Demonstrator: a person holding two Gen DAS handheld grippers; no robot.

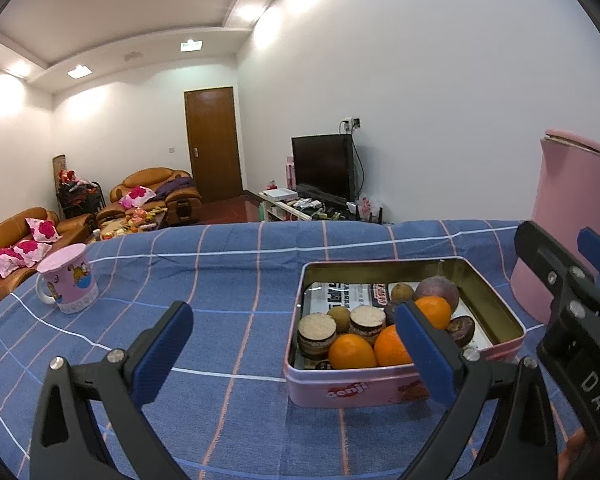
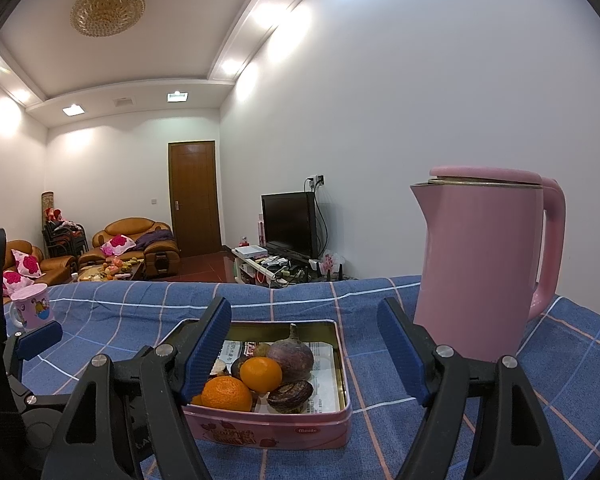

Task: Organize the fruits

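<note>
Both grippers, left gripper (image 1: 296, 344) and right gripper (image 2: 304, 354), hang released and empty before the pink tin (image 2: 342, 420). Oranges (image 2: 261, 374) lie inside it

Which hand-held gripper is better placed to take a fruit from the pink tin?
Probably the right hand-held gripper: its open jaws frame the pink tin and an orange. The left hand-held gripper, also open, faces mostly bare cloth beside the tin.
</note>
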